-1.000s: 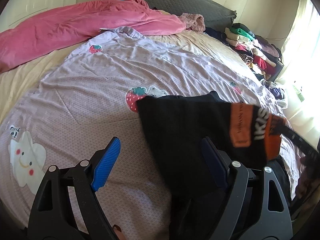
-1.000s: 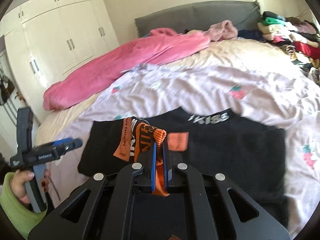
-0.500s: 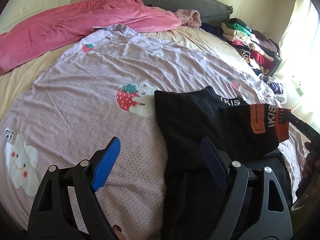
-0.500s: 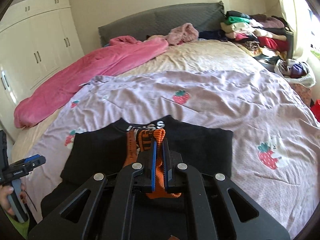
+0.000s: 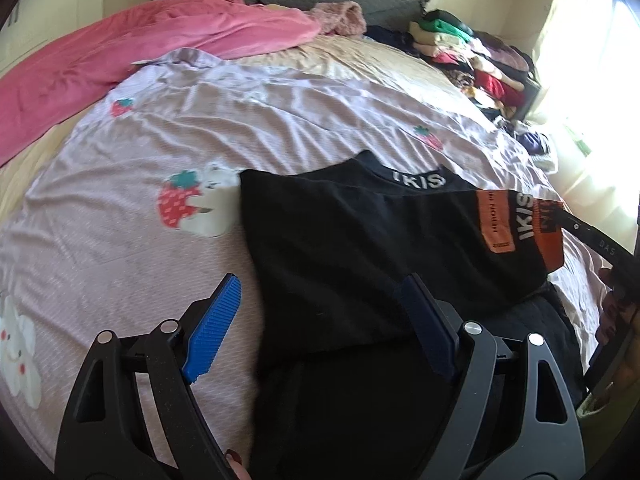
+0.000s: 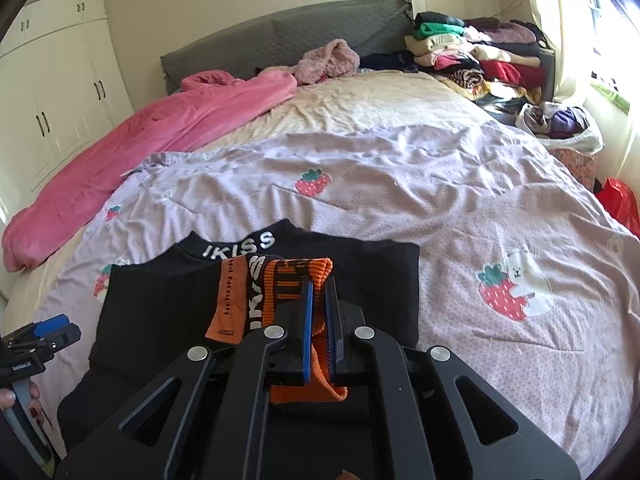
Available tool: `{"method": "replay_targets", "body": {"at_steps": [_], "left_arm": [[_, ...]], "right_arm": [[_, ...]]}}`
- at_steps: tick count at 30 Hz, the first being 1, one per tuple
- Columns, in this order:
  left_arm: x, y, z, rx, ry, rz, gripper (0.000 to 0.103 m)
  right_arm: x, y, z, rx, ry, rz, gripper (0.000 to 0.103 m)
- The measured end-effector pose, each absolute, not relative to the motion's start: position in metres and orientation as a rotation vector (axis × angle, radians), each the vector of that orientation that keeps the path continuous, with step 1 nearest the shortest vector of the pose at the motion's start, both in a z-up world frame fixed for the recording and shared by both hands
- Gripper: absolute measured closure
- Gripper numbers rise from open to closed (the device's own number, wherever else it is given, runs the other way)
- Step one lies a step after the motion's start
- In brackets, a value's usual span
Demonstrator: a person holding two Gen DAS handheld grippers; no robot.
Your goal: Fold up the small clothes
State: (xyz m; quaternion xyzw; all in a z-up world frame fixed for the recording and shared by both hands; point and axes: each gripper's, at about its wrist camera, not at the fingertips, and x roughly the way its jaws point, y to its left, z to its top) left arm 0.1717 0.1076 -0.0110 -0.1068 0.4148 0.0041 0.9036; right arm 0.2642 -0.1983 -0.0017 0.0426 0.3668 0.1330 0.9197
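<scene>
A small black top (image 5: 360, 240) with a white "IKISS" collar and an orange cuff (image 5: 520, 228) lies on the lilac strawberry quilt (image 5: 200, 120). It also shows in the right wrist view (image 6: 168, 300). My right gripper (image 6: 318, 292) is shut on the orange cuff (image 6: 296, 280) of the sleeve, holding it over the top's body. My left gripper (image 5: 320, 304) is open and empty, its right finger over the top's lower left part. The left gripper also shows at the left edge of the right wrist view (image 6: 44, 332).
A pink blanket (image 6: 140, 136) lies along the bed's far left. Stacked folded clothes (image 6: 472, 48) stand at the far right by the headboard. A white bag of clothes (image 6: 560, 124) and a red bag (image 6: 618, 200) sit beside the bed's right edge.
My right gripper has carried the orange cuff to the right across the top, folding the sleeve over the body. The left gripper has stayed open and shifted slightly.
</scene>
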Motion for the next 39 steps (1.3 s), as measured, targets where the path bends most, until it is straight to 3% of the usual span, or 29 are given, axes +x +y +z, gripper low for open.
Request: {"method": "replay_targets", "body": {"at_steps": [17,21,27,32,39], "left_arm": [[0.218,0.075,-0.057,-0.143,0.983,-0.032,0.028],[0.217,0.074,-0.059,-0.14,0.973,-0.032,0.027],[0.215,0.073,-0.06,-0.128,0.958,-0.03,0.027],[0.206,0.078,-0.03,-0.169,0.846,-0.04,0.027],[0.237,0.077,-0.053,-0.16,0.964,-0.059,0.027]], "right_arm": [[0.262,-0.221,-0.028,0.117,0.765,0.149,0.092],[0.258,-0.214,-0.027,0.096,0.764,0.181,0.078],[0.25,-0.17,-0.028,-0.011,0.781,0.326,0.077],[0.249,-0.14,-0.041,-0.075,0.836,0.427,0.077],[0.261,-0.139,-0.072,-0.085,0.976,0.378,0.077]]}}
